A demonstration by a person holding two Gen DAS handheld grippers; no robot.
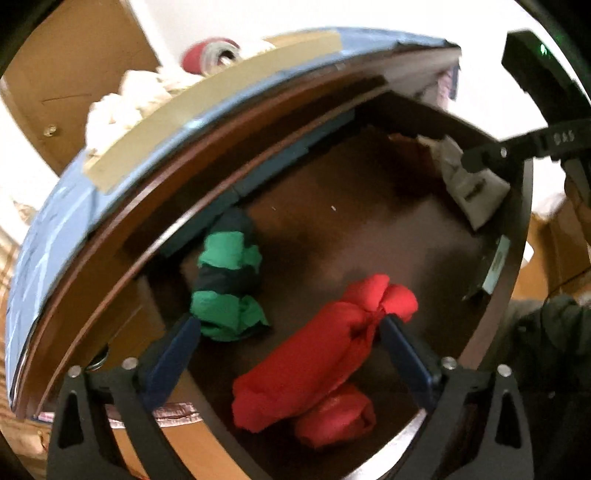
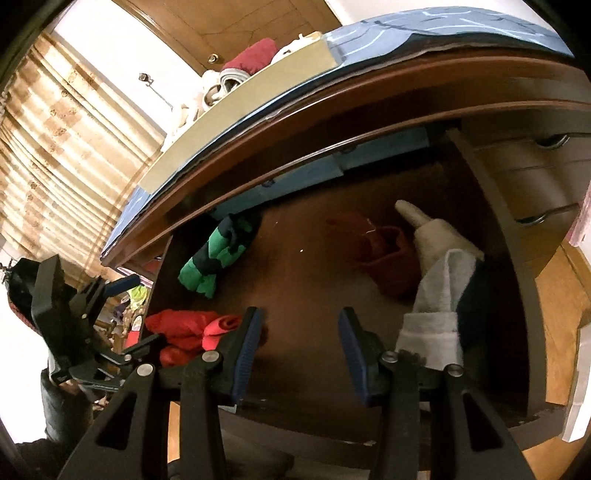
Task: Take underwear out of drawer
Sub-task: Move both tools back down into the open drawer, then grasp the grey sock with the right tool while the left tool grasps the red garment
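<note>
1. Left gripper (image 1: 288, 325): blue-padded fingers spread wide, nothing pinched. It hangs over the near-left part of the open dark brown wooden drawer (image 1: 369, 229).
2. Between its fingers and just ahead: rolled bright red fabric underwear bundle (image 1: 317, 354), lying on the drawer floor, reaching to the right pad; whether it touches is unclear.
3. Just beyond the left finger: rolled green-and-navy striped fabric bundle (image 1: 229, 280), near the drawer's back-left wall.
4. Right gripper (image 2: 301, 328): blue pads apart, holding nothing, over bare drawer floor at the front edge.
5. Right of the right gripper: white towelling cloth piece (image 2: 436, 295), standing up against the drawer's right side, just beside the right finger.
6. Ahead-right of it: dull red-brown fabric item (image 2: 384, 254), lying on the floor beside the white cloth.
7. Far ahead, above the drawer: blue patterned cloth top (image 2: 424, 33) with a tan cardboard box (image 2: 236, 107) on it.
</note>
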